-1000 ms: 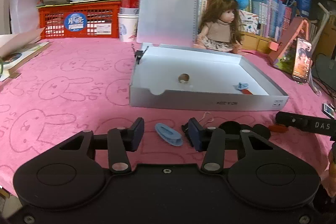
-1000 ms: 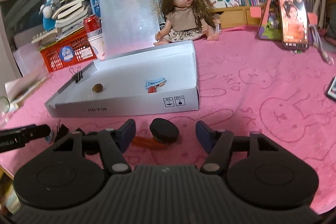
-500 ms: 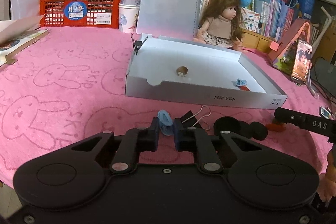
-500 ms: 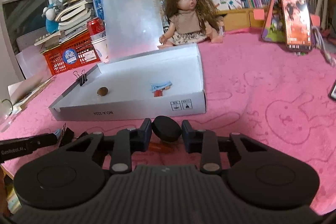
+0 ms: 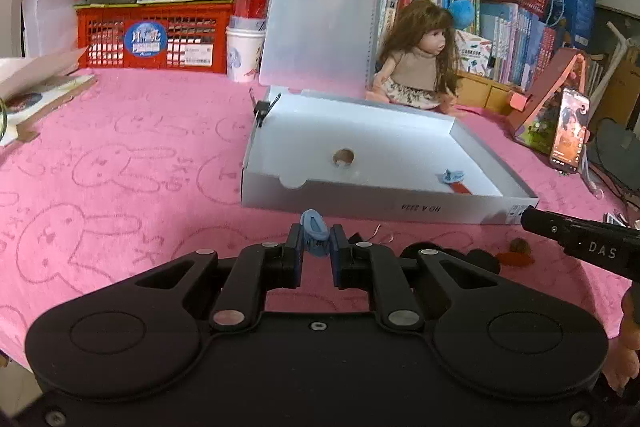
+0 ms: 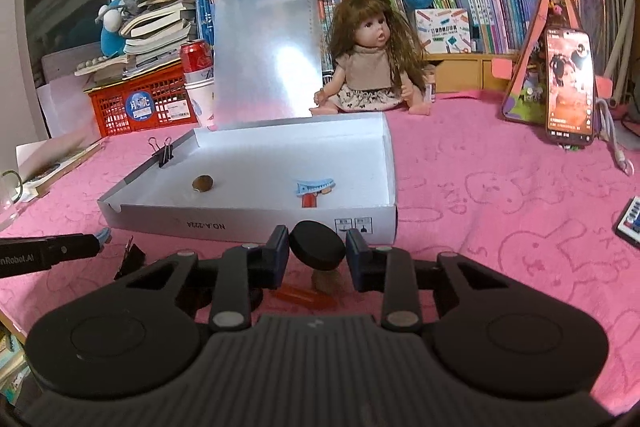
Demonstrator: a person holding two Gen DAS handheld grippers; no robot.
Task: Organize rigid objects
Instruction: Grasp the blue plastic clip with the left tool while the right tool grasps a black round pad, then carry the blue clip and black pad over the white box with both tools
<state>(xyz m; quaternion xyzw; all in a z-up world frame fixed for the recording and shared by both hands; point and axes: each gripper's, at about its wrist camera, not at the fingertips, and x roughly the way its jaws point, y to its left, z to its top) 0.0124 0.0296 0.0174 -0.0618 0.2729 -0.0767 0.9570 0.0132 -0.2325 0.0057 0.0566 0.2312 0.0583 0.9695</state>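
Observation:
My left gripper (image 5: 316, 247) is shut on a small blue clip (image 5: 314, 225), held just above the pink cloth in front of the white box (image 5: 360, 205). My right gripper (image 6: 317, 243) is shut on a black round disc (image 6: 317, 247), lifted a little off the cloth near the white box's (image 6: 240, 225) right front corner. Inside the box lie a brown round piece (image 6: 203, 183), another blue clip (image 6: 315, 185) and a red piece (image 6: 308, 201). Under the right gripper, a brown piece (image 6: 326, 279) and an orange stick (image 6: 304, 297) rest on the cloth.
A black binder clip (image 6: 130, 259) lies left of the right gripper, and another (image 6: 162, 155) is clipped to the box's left wall. Behind the box stand a clipboard (image 6: 266, 59), a doll (image 6: 370, 67), a red basket (image 5: 154, 37) and a propped phone (image 6: 568, 87).
My left jaws closed on the blue clip and lifted it off the cloth. My right jaws closed on the black disc and raised it slightly.

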